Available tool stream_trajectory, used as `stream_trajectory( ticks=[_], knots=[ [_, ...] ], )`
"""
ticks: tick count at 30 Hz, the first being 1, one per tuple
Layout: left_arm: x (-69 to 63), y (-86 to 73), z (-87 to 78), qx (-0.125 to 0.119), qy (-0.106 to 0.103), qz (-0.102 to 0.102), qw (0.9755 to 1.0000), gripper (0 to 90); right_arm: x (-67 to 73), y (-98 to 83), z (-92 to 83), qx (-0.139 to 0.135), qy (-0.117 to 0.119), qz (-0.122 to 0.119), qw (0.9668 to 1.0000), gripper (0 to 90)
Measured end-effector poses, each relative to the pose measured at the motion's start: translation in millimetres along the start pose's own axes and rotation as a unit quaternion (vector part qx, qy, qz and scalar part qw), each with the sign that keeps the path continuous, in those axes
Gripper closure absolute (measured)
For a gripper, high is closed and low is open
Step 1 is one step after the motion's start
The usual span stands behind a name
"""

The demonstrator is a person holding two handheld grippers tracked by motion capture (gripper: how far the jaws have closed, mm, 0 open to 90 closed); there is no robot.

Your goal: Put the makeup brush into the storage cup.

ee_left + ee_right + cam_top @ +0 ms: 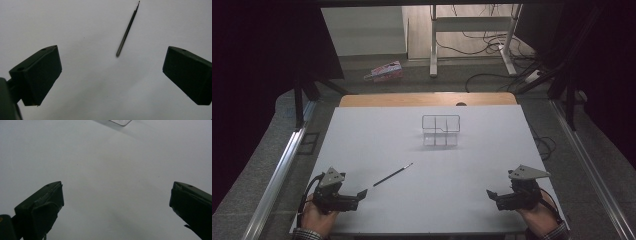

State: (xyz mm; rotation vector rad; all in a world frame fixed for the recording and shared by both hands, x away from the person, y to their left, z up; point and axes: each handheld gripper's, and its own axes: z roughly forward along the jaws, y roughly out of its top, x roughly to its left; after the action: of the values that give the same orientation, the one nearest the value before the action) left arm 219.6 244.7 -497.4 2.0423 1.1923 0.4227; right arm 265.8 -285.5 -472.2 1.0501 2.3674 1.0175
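White table (pixel 377 145): both grippers sit near the front edge, L gripper (pixel 362 193) at front-left corner, R gripper (pixel 490 193) at front-right; wide bare surface btwn them. L jaws wide, nothing btwn. R jaws wide, nothing btwn. Clear divided organizer (pixel 440 129) stands mid-table toward far side, compartments look empty. Thin dark pen (pixel 393 175) lies flat on table, just ahead of L gripper, angled up-right; in left gripper view pen (pixel 127 30) sits beyond the jaw gap, not touching. Organizer well apart from pen. Nothing btwn L gripper and pen.
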Motion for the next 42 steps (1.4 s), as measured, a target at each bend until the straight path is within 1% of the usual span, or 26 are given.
stream_trajectory(
  ticks=[2, 5, 10, 14, 20, 27, 37, 42],
  knots=[
    [0.8, 0.1, 0.9, 0.000, 0.000, 0.000, 1.0000, 2.4, -0.4, -0.1, 0.8, 0.000, 0.006, 0.003, 1.0000, 0.0],
    [1.2, 0.1, 1.2, -0.004, -0.002, -0.003, 1.0000, 2.2, -0.4, 0.2, -0.4, -0.005, 0.008, 0.002, 1.0000, 0.0],
    [2.3, 0.0, 1.9, -0.005, -0.006, -0.007, 0.9999, 1.4, 0.4, 0.3, 0.6, -0.002, 0.011, 0.000, 0.9999, 0.0],
    [3.1, 0.2, 4.3, 0.000, -0.018, -0.011, 0.9998, 0.7, 0.9, 0.4, 1.2, 0.000, 0.011, 0.001, 0.9999, 0.0],
    [2.5, 0.5, 6.1, 0.009, -0.018, -0.009, 0.9998, 0.4, 1.7, -0.2, 2.0, 0.005, 0.009, -0.004, 0.9999, 0.0],
    [4.2, 0.4, 6.3, 0.011, -0.018, -0.010, 0.9997, 0.1, 1.7, -0.5, 2.9, 0.010, 0.008, -0.001, 0.9999, 0.0],
    [7.2, 1.7, 3.9, 0.017, -0.004, -0.005, 0.9998, 0.6, 1.7, -0.5, 3.9, 0.017, 0.006, -0.004, 0.9998, 0.0],
    [9.7, 2.1, 0.9, 0.022, 0.000, -0.003, 0.9997, 0.7, 1.0, -0.6, 4.0, 0.019, 0.007, 0.003, 0.9998, 0.0]
  ],
)
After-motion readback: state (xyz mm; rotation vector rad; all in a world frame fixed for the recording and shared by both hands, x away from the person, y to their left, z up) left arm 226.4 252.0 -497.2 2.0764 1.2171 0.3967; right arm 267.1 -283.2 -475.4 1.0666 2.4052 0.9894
